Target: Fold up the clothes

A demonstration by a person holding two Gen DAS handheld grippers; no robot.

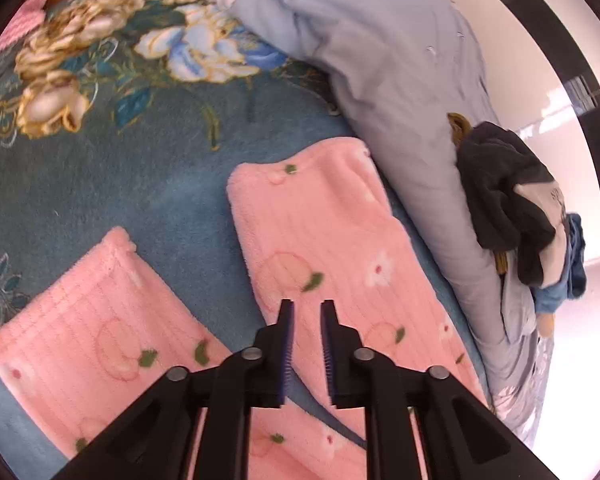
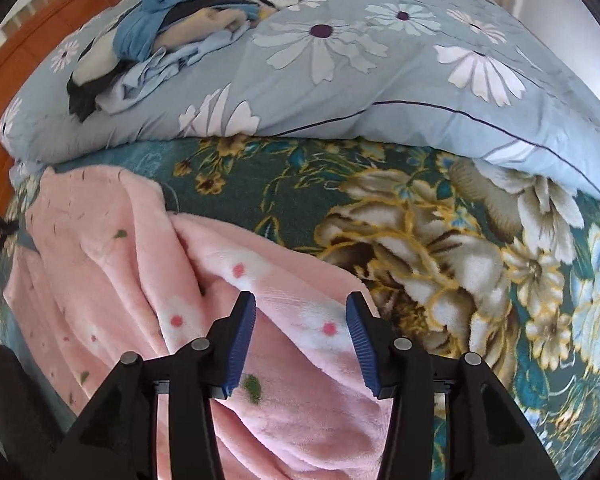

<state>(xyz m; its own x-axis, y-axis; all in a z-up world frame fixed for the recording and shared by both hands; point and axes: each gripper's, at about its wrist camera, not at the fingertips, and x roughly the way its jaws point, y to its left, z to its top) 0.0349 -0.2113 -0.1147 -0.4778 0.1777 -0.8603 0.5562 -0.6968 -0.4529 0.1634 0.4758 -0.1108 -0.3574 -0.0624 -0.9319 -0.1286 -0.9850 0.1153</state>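
Pink fleece pajama pants (image 1: 320, 240) with peach and flower print lie on a teal floral blanket (image 1: 120, 160). In the left wrist view two legs spread apart; the right leg runs up the middle, the left leg (image 1: 92, 320) lies at lower left. My left gripper (image 1: 307, 308) hovers just above the crotch area, jaws a narrow gap apart, holding nothing. In the right wrist view the pants (image 2: 260, 320) are rumpled in folds. My right gripper (image 2: 302, 302) is open wide over a pink fold, empty.
A light blue daisy-print duvet (image 2: 380, 80) is bunched along the far side of the bed, also in the left wrist view (image 1: 380, 60). A pile of dark and blue clothes (image 1: 512, 200) sits on it (image 2: 172, 20). An orange wooden headboard (image 2: 32, 60) stands at left.
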